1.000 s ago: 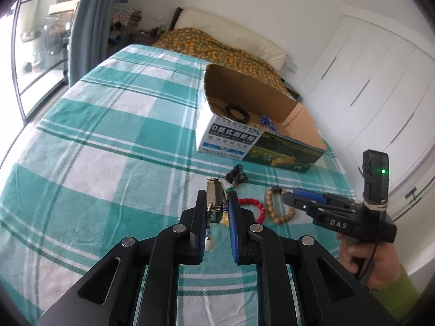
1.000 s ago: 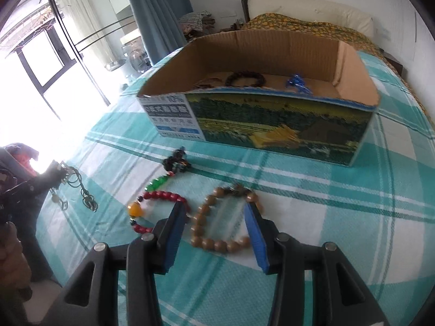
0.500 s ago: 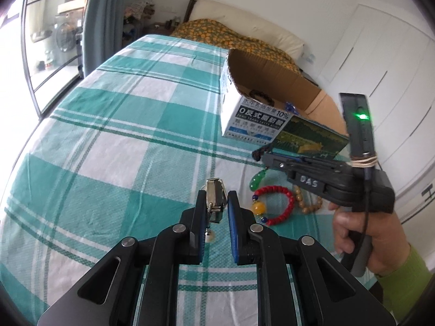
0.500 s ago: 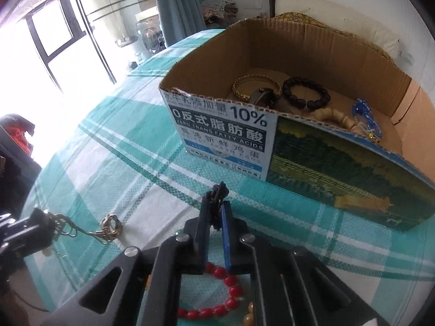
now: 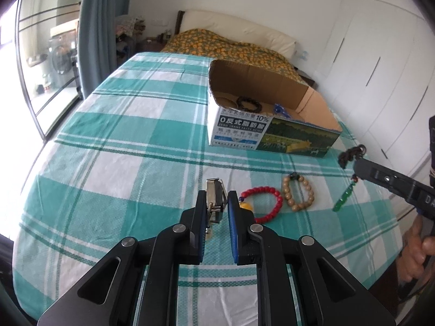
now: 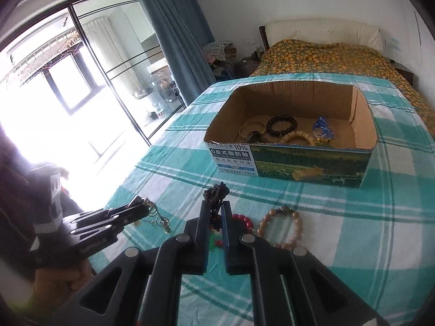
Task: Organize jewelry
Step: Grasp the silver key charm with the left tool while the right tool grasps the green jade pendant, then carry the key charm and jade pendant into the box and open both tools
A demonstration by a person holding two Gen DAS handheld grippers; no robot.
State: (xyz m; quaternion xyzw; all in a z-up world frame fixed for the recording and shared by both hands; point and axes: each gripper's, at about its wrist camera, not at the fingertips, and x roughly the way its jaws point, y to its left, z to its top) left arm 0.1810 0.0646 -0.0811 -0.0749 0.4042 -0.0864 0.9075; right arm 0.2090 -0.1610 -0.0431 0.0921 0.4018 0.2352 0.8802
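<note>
My left gripper (image 5: 215, 202) is shut on a silver clasp with a chain (image 5: 214, 196), which hangs in the right wrist view (image 6: 159, 217). My right gripper (image 6: 216, 208) is shut on a dark knotted cord (image 6: 216, 191) with a green pendant (image 5: 343, 199) dangling below, lifted off the cloth. A red bead bracelet (image 5: 265, 203) and a tan wooden bead bracelet (image 5: 297, 193) lie on the checked cloth between the grippers. The open cardboard box (image 6: 307, 160) behind holds several pieces, among them a dark bead bracelet (image 6: 282, 125) and a blue piece (image 6: 322, 127).
The teal and white checked cloth (image 5: 130, 146) covers a table with its edge near me. A bed with an orange patterned cover (image 6: 326, 57) stands behind. White wardrobe doors (image 5: 380, 62) are at the right, a glass door and curtain (image 6: 174, 27) at the left.
My right gripper has lifted the cord with the green pendant off the cloth and pulled back to the right. My left gripper still holds the clasp and has turned toward the box.
</note>
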